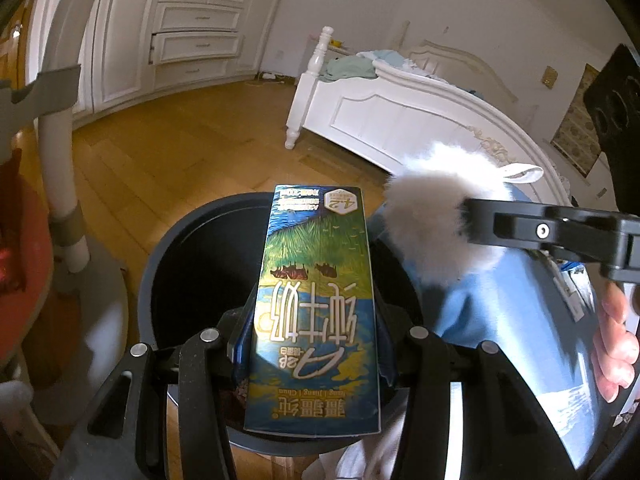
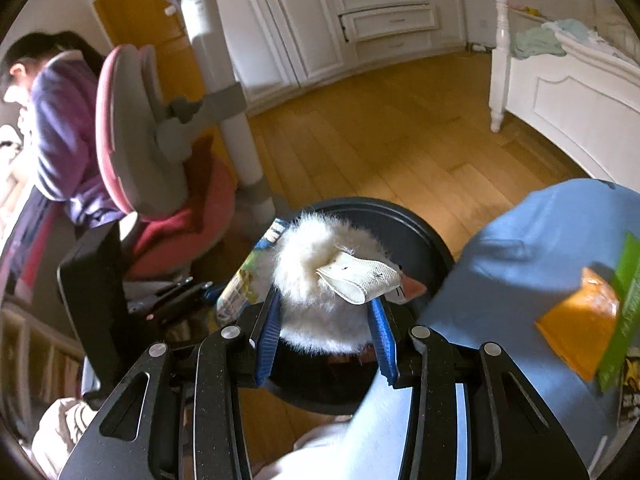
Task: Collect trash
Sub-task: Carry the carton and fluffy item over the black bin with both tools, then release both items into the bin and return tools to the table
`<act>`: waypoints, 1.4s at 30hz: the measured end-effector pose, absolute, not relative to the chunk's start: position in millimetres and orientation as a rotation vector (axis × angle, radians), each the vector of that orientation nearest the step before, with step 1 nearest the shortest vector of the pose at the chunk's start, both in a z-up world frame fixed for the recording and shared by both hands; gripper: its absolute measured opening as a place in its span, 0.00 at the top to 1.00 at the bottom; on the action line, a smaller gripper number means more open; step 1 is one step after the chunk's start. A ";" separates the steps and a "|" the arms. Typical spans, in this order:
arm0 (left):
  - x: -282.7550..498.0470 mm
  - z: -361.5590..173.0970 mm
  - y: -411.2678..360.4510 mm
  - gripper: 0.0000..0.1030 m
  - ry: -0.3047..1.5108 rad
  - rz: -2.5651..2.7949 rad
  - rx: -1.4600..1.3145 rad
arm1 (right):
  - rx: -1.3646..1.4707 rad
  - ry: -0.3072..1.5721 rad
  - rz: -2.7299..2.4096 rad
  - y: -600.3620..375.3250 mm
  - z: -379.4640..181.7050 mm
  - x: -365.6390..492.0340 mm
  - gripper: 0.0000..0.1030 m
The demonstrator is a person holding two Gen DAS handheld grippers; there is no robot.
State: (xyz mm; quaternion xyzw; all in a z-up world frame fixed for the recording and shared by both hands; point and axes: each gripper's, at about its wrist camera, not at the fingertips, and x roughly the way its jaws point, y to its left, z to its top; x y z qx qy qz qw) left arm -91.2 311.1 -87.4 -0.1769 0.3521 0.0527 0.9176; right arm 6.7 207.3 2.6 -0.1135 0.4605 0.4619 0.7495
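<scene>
In the left wrist view, one milk carton is pinched between the two blue-padded fingers of the left gripper and held over the open mouth of a round dark bin. The carton is a tall rectangular box printed in blue, green and yellow; its writing is seen upside down, with large Chinese characters, "A2β" and "4.2" legible. To the right, one fluffy white pompom is seen in the black fingers of the other tool, beside a smooth blue table surface.

In the right wrist view, the pompom, with a woven white ribbon loop, is clamped between the ribbed blue pads of the right gripper above the same bin. The carton shows just left. On the blue table lie an orange packet and a green one.
</scene>
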 end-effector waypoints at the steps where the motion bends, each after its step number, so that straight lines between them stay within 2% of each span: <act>1: -91.4 -88.3 312.0 0.54 0.726 0.110 -0.367 | -0.254 1.008 1.007 210.9 0.7 6.7 0.60; 2: -91.2 -88.7 312.3 0.53 0.728 0.112 -0.368 | -0.259 1.008 1.003 212.9 -0.2 6.7 0.57; 4: -91.4 -87.8 311.9 0.51 0.733 0.126 -0.364 | -0.260 0.994 0.995 212.8 0.3 6.6 0.42; 6: -91.3 -86.9 314.0 0.50 0.740 0.141 -0.365 | -0.259 0.968 0.992 210.5 3.7 6.7 0.35; 8: -92.3 -86.2 315.8 0.46 0.742 0.148 -0.371 | -0.245 0.954 0.994 203.7 7.9 8.4 0.34; 10: -94.3 -82.9 315.0 0.34 0.735 0.160 -0.363 | -0.208 0.944 1.006 196.3 13.4 10.7 0.34; 12: -93.8 -81.1 313.8 0.28 0.734 0.163 -0.351 | -0.152 0.918 1.027 181.6 24.7 12.6 0.34; 15: -93.0 -77.4 309.9 0.28 0.739 0.163 -0.329 | -0.065 0.871 1.053 156.8 47.8 14.6 0.33; 16: -92.1 -75.8 309.0 0.28 0.739 0.159 -0.326 | -0.037 0.850 1.057 146.7 56.1 15.4 0.27; 18: -90.7 -73.1 305.8 0.28 0.738 0.149 -0.326 | 0.013 0.799 1.041 123.0 72.3 17.6 0.22; 25: -68.5 -49.9 258.5 0.28 0.731 0.015 -0.272 | 0.188 0.737 0.918 21.3 94.3 43.4 0.22; 34: -16.3 -21.3 172.7 0.28 0.741 -0.186 -0.154 | 0.311 0.721 0.687 -124.3 77.2 67.4 0.22; 35: -8.7 -20.4 164.5 0.25 0.750 -0.197 -0.141 | 0.315 0.722 0.662 -141.7 72.9 68.6 0.22; 36: -4.2 -20.3 158.5 0.14 0.756 -0.200 -0.132 | 0.318 0.723 0.644 -153.2 69.5 69.0 0.22; 37: 2.1 -19.8 152.3 0.10 0.757 -0.197 -0.121 | 0.318 0.725 0.627 -164.4 65.7 69.5 0.22; 42: 32.0 -23.9 133.1 0.10 0.797 -0.199 -0.107 | 0.272 0.753 0.558 -218.0 44.8 74.8 0.22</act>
